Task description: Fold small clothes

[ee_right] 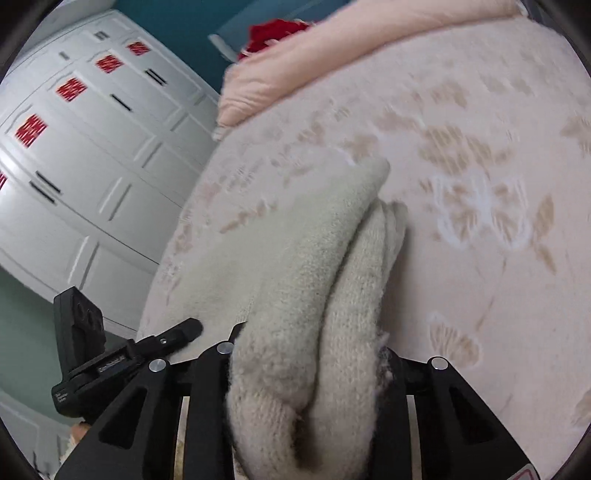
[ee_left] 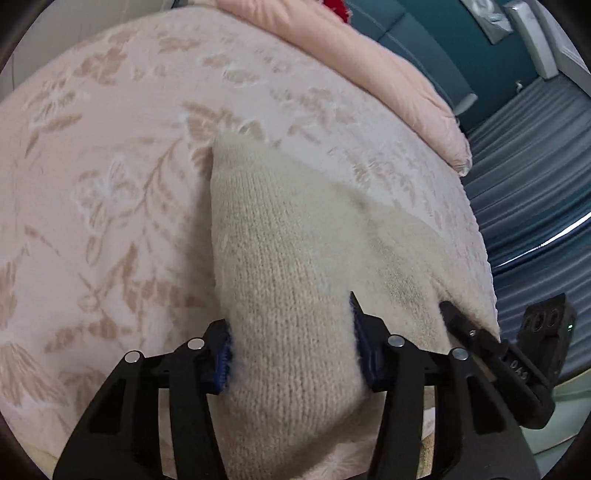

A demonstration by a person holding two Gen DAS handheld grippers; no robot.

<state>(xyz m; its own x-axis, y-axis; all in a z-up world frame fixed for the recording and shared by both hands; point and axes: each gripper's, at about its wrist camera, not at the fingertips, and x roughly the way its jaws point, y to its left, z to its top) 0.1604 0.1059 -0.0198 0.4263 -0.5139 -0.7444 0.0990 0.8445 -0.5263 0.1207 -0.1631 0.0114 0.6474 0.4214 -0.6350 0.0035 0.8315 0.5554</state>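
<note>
Left wrist view: cream knit caught in both grippers over the bed

Left wrist view shows the cream knitted garment [ee_left: 295,258] bunched into a thick roll that runs forward from between the jaws and spreads flat to the right onto the bedspread [ee_left: 110,166]. The knit is coarse and fuzzy, off-white, with a faint grey smudge ahead of the jaws and a pointed corner at its far end. The left gripper [ee_left: 291,343] stands about half open, its blue pads [ee_left: 221,365] pressed into either side of the roll, so it holds the garment. Just right of these jaws the tip of the other gripper lies on the garment's right edge.

From the right wrist view the same garment [ee_right: 306,258] appears as two or three stacked folds, one thick lip curling over another, filling the gap between the jaws and reaching ahead of them. The right gripper [ee_right: 306,354] is narrow and clamped on this bundle; its pads are mostly buried in the wool.

Beyond the jaws lies floral beige-and-white bedspread, bare of other clothes. Farther ahead a pale pink duvet [ee_right: 332,55] is heaped along the far edge of the bed, with something red [ee_right: 273,33] behind it. To the left of the right jaws stands a white panelled wardrobe [ee_right: 92,147] with red stickers; to the right of the left jaws, a blue striped floor [ee_left: 528,192]
</note>
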